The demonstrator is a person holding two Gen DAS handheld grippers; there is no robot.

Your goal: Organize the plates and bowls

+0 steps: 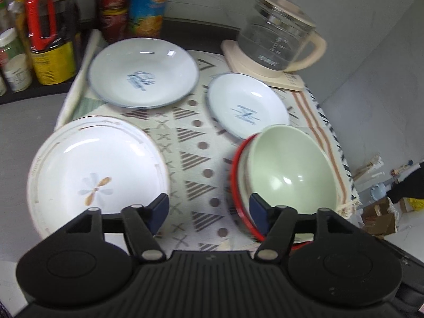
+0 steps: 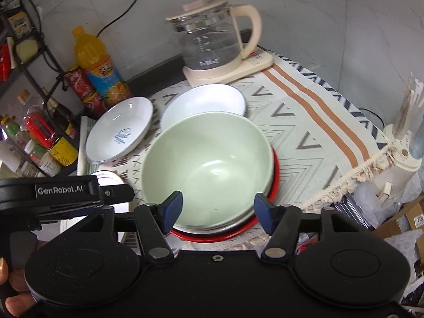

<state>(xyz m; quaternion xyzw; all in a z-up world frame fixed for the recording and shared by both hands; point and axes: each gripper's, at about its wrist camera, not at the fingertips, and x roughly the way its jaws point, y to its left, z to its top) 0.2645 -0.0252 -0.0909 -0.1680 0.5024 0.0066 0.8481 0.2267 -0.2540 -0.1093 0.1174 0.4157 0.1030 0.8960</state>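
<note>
A pale green bowl (image 1: 288,169) sits nested in a white bowl, which rests on a red-rimmed dish (image 1: 234,185) at the right of the patterned cloth. My left gripper (image 1: 209,206) is open over bare cloth, between that stack and a large white plate with a flower print (image 1: 95,175). Two blue-rimmed plates lie further back, a bigger one (image 1: 143,71) and a smaller one (image 1: 246,106). In the right wrist view my right gripper (image 2: 218,205) is open, its pads on either side of the near rim of the green bowl (image 2: 209,164) without touching it.
A glass kettle (image 1: 278,39) on its cream base stands at the back right. Bottles and jars (image 1: 45,39) crowd a rack on the left. The cloth's fringed edge (image 2: 352,177) marks the table's right side. The left tool's black housing (image 2: 66,193) is close on the right gripper's left.
</note>
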